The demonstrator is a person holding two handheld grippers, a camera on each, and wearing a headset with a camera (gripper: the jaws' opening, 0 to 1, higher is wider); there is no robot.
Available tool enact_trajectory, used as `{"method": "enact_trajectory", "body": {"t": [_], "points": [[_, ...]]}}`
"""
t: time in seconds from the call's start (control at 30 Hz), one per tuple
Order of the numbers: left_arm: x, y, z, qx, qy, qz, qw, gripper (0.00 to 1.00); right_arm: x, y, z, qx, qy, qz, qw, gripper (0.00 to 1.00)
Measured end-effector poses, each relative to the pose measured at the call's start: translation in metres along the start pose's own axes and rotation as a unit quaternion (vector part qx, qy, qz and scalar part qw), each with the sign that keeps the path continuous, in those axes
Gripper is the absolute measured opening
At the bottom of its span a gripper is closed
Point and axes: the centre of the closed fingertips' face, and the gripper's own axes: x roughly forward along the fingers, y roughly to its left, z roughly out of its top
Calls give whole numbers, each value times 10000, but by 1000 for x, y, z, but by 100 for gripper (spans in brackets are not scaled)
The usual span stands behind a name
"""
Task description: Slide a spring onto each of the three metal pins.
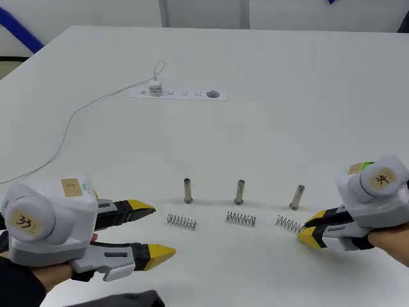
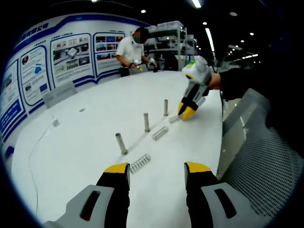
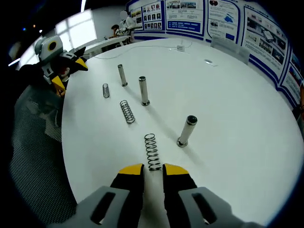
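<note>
White table (image 1: 287, 96) — left gripper (image 1: 163, 230) jaws wide; right gripper (image 3: 153, 168) jaws narrow around the end of a spring (image 3: 152, 147).

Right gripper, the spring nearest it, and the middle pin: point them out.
right gripper (image 3: 153, 168), right gripper view, midway between its yellow tips
nearest spring (image 3: 151, 149), right gripper view, middle coils
middle pin (image 1: 239, 192), head view, shaft

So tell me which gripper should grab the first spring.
Right. The right gripper has its yellow-tipped jaws astride the end of the nearest small coiled metal spring, beside an upright silver metal pin. The left gripper is open, short of the left-end coiled spring.
</note>
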Motion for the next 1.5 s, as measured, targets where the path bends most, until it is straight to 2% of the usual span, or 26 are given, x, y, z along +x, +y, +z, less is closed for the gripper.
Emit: {"method": "enact_trajectory", "body": {"t": [0.1,0.37,0.7,0.97,1.27,1.5], "points": [[0,1,0,-15,0,13,10000,47,-3,-2,3,-6,-119,24,9999,16],[-1,1,0,-22,-13,36,10000,47,-9,-3,6,-157,-117,-40,9998,12],[-1,-1,2,-9,-53,5,10000,47,-27,0,31,-279,-271,-211,9990,12],[-1,-1,3,-22,-106,-19,9999,47,-32,4,40,-387,-176,-247,9988,11],[0,0,2,-24,-93,-22,10000,47,-33,3,39,-330,-126,-231,9991,11],[0,1,1,-38,-54,-5,10000,47,-49,4,51,-260,-233,-179,9992,11]]}}
